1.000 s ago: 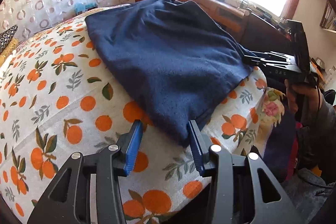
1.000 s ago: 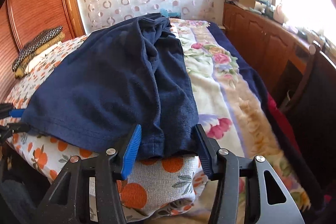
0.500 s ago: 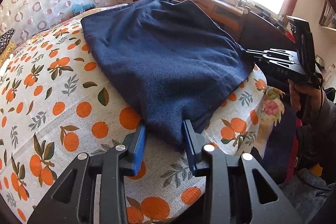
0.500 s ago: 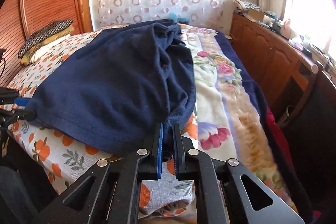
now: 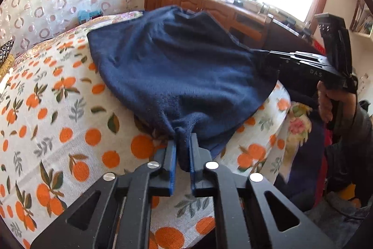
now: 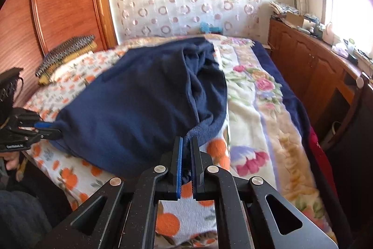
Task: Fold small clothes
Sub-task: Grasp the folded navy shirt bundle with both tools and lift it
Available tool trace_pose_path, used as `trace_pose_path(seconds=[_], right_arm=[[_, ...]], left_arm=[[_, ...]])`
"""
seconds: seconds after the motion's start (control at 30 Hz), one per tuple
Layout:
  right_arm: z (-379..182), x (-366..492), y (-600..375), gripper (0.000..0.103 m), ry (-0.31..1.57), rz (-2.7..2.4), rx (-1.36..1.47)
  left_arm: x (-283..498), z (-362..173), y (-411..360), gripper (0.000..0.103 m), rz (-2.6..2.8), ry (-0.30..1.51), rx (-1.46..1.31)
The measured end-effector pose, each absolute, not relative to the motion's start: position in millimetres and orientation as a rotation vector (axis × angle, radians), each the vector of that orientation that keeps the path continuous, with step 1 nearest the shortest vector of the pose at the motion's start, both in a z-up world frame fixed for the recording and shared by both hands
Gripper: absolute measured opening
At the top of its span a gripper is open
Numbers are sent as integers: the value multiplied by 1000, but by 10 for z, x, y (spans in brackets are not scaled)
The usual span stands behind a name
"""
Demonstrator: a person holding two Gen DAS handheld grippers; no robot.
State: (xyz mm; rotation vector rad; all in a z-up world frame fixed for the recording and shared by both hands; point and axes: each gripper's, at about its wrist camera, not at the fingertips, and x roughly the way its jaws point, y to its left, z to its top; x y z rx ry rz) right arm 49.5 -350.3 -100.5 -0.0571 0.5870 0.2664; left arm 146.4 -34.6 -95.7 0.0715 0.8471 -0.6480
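A navy fleece garment lies spread over the bed, and both grippers hold its near edge. In the left wrist view my left gripper has its jaws closing, its blue pads pinching a bunched corner of the cloth. In the right wrist view my right gripper is shut on the other near corner of the garment. Each gripper shows in the other's view: the right gripper at the cloth's right edge, the left gripper at its left edge. The cloth is taut and raised between them.
An orange-print sheet lies under the garment, over a floral blanket. Patterned cushions lean by the wooden headboard. A long wooden cabinet runs along the window side. A person's hand grips the right tool.
Both grippers went from open around the near hem to closed on it, the right one first. The garment's near edge is now bunched and pulled up off the sheet.
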Motion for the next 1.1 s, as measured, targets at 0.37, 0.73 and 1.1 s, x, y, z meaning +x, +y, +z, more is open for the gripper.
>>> trace_pose_path(seconds=[0.37,0.73,1.1], right_arm=[[-443,798,-3707,5,457,336,-13],[-191,2132,-3757,5,431,293,-24],[-433,2960,-3495,5,585,242,-50]], left_arm=[[2024,-271,-205,7,-661,717,-15],[3589,-142,60,7,-489,721,-80],[4028,-506,116,44,-448,798,-52]])
